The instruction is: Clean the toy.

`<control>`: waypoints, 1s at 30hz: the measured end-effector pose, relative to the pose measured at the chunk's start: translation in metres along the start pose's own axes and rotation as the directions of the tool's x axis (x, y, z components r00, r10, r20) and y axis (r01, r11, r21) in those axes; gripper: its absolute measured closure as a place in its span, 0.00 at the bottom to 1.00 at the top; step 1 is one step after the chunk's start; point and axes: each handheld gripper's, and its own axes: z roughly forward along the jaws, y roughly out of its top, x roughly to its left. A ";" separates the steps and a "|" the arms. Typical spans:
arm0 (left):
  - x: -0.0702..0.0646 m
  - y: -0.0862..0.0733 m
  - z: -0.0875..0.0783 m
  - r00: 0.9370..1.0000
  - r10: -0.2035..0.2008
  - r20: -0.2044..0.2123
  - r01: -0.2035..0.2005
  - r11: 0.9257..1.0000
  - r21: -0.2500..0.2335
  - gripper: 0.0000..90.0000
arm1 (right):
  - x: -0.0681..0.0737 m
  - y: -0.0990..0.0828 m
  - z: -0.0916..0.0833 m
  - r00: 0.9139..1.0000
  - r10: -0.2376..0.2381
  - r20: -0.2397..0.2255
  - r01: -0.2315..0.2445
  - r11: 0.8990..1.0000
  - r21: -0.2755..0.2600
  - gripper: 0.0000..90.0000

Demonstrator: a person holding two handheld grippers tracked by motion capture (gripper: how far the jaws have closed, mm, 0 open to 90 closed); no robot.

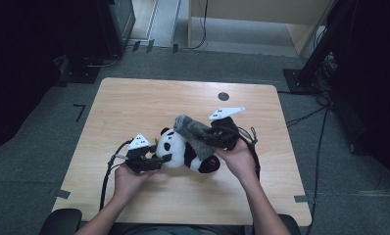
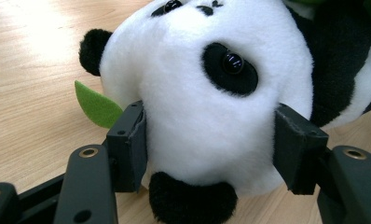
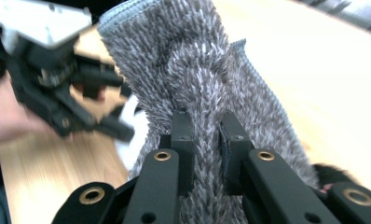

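Both fingers point(image 2: 127, 149) against panda head point(image 2: 207, 93)

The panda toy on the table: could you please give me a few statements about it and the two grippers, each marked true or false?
1. The left gripper has its jaws on either side of the panda toy's head. True.
2. The right gripper is open and holds nothing. False: it is shut on the grey cloth.
3. The grey cloth lies over the panda toy's body. True.
4. The panda toy sits upright at the far edge of the table. False: it lies on its side near the middle.
5. A green leaf sticks out beside the panda toy's head. True.
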 end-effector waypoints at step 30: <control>0.004 0.003 0.002 0.999 0.025 0.022 -0.025 1.000 0.015 0.38 | -0.047 -0.078 0.004 0.988 0.144 -0.049 -0.145 0.989 -0.010 0.84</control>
